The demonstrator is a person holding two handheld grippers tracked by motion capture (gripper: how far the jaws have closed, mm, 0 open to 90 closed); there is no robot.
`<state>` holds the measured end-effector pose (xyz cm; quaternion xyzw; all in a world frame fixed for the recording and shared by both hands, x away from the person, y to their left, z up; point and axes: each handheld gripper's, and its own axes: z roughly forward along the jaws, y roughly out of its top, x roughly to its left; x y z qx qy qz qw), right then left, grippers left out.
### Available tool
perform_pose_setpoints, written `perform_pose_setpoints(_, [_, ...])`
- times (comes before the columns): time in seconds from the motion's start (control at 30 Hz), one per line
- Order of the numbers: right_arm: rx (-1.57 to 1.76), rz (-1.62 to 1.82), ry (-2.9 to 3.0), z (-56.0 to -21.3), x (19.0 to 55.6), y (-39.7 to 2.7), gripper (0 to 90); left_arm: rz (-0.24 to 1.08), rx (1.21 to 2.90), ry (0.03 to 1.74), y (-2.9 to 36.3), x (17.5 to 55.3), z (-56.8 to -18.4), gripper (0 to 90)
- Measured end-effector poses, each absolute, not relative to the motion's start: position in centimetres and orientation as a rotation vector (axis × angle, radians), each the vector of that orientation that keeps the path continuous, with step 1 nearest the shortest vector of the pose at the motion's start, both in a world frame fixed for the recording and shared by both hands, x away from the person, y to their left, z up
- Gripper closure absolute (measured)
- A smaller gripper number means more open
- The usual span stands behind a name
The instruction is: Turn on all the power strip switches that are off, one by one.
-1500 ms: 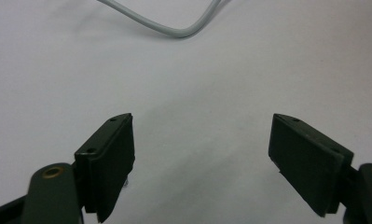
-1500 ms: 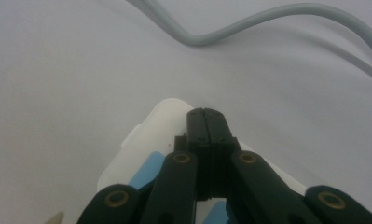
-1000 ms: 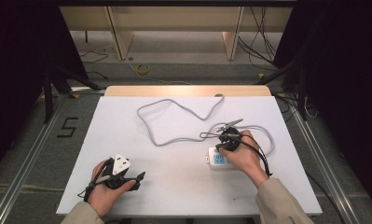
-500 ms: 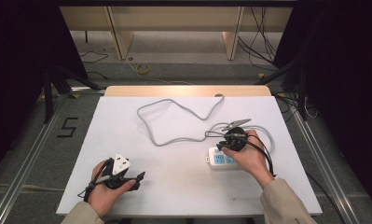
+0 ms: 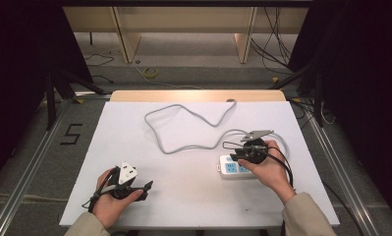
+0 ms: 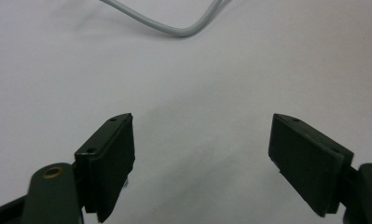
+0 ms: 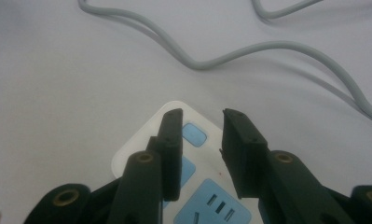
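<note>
A white power strip (image 5: 230,168) with blue sockets lies on the white table (image 5: 193,196), right of the middle. Its grey cable (image 5: 183,118) loops away toward the far edge. My right gripper (image 5: 234,150) hovers just over the strip's left end. In the right gripper view the right gripper (image 7: 201,114) has a clear gap between its jaws, which have just been opening. Nothing is between them, and the strip (image 7: 133,156) lies below. My left gripper (image 5: 143,189) rests near the front left edge. In the left gripper view the left gripper (image 6: 202,154) stands wide open over bare table.
A bend of the cable (image 6: 174,30) lies well beyond the left jaws, and more of its curves (image 7: 249,49) run past the strip. The floor around the table carries metal rails (image 5: 31,172), a painted "5" (image 5: 71,133) and loose wires.
My right hand has drifted a little to the right above the power strip. The strip, the cable and my left hand have stayed put.
</note>
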<state>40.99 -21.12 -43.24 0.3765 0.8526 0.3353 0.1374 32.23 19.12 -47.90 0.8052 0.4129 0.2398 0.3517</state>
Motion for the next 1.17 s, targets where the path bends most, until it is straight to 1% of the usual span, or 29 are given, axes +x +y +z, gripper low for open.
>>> perform_pose_setpoints(0.5, [1.037, 1.086, 2.429, -43.5, 38.8, -22.7, 55.9, 0.621, 2.086, 1.069, 19.2, 32.2, -47.9, 22.5])
perform_pose_setpoints(0.87, [1.013, 1.164, 2.385, -44.3, 36.6, -24.7, 50.5, 0.623, 2.088, 1.07, 19.2, 32.3, -47.9, 22.5])
perform_pose_setpoints(1.17, [1.013, 1.182, 2.364, -44.7, 35.3, -25.4, 45.2, 0.618, 2.091, 1.068, 19.1, 32.6, -48.1, 21.5])
